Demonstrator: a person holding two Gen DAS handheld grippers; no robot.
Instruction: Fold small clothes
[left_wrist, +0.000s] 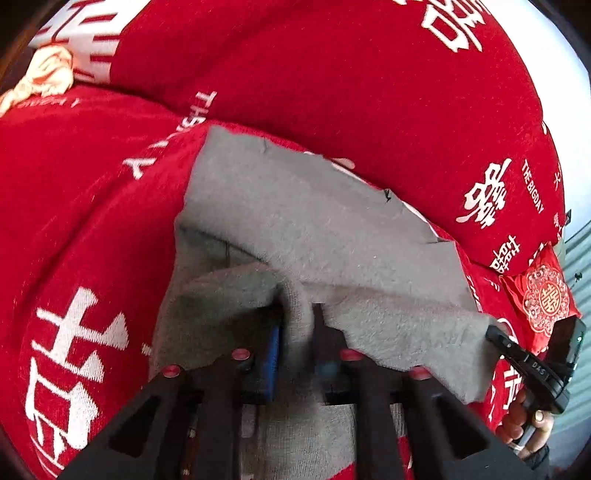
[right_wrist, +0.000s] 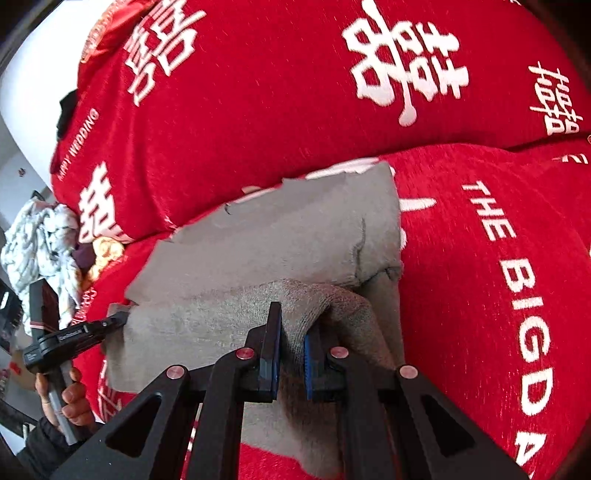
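One grey garment (left_wrist: 317, 221) lies on a red cover (left_wrist: 92, 206) printed with white characters, and its near edge is lifted into a fold between two grippers. Its far edge runs ragged along the crease where the cover's flat seat meets a second, bulging red cushion (right_wrist: 277, 110), so there is little free room behind it; to the right in the right wrist view the cover stretches bare and open. Left gripper (left_wrist: 297, 321) has a bunched ridge of the grey cloth between its fingers, the jaws standing a little apart, and blur there hides whether the pads press on it. Right gripper (right_wrist: 293, 332) pinches a raised hump of the same cloth, the fabric squeezed between its blue pads. Each camera also shows the other gripper at the garment's far corner, with a hand (right_wrist: 70, 398) on its handle. Two loose heaps sit at the margins: a pale peach bundle (left_wrist: 44, 77) and a white patterned pile (right_wrist: 40, 243), both cut by the frame and hard to identify. A small red embroidered pouch (left_wrist: 543, 299) lies at the cover's edge.
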